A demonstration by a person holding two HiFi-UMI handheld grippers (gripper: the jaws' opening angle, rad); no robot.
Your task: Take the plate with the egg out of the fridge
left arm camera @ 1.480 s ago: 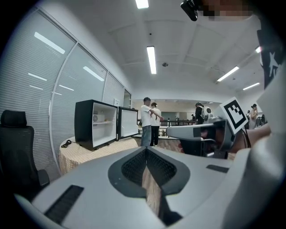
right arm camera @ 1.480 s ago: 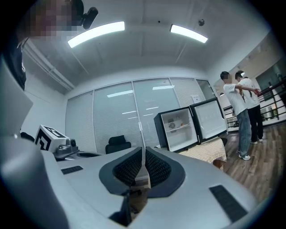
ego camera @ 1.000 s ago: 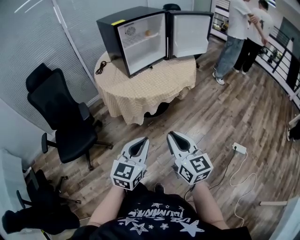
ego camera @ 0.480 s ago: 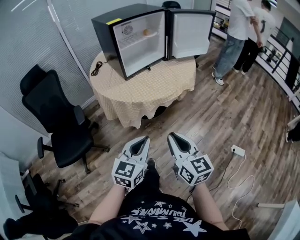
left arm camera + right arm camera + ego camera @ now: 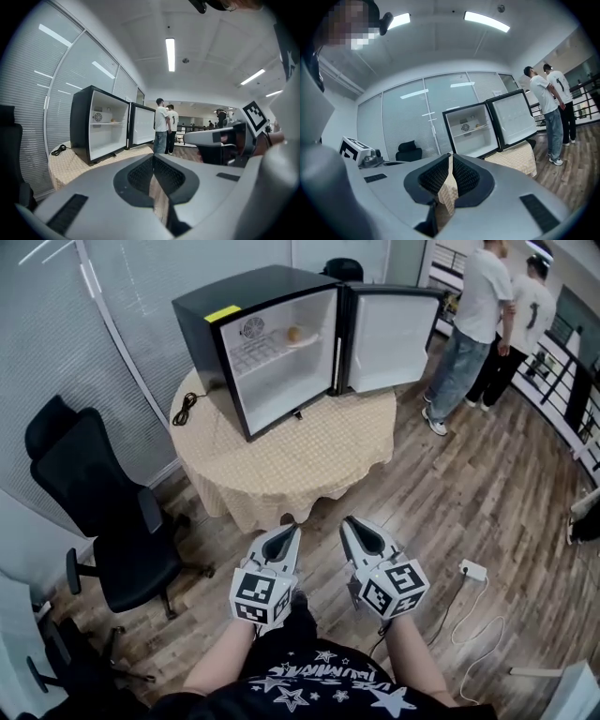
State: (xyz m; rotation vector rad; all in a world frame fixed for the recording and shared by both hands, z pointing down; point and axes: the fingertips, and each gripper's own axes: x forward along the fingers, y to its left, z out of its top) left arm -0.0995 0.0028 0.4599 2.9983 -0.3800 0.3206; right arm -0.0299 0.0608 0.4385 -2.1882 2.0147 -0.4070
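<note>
Two grippers are held low in front of the person, well short of the fridge (image 5: 246, 306), which stands on a round table (image 5: 291, 456) covered with a checked cloth. The left gripper (image 5: 291, 531) has its jaws pressed together with nothing between them; the left gripper view shows the two jaws meeting at the tip. The right gripper (image 5: 350, 523) is likewise closed and empty. It sits just beside the left one, and both point toward the fridge.

The fridge door (image 5: 392, 329) is swung wide open on the fridge's right side as the head view shows it. Inside, on the upper shelf, sits the plate (image 5: 298, 339) with the egg (image 5: 293, 333) on it, toward the back of the fridge.

A black cable (image 5: 183, 409) lies coiled on the table by the fridge's left side. A black office chair (image 5: 98, 512) stands on the wood floor, left of the fridge and table. Two people (image 5: 473, 324) stand beyond the open door, to the right of the fridge. A white power strip (image 5: 472, 569) lies on the floor near the right gripper, well away from the fridge.
</note>
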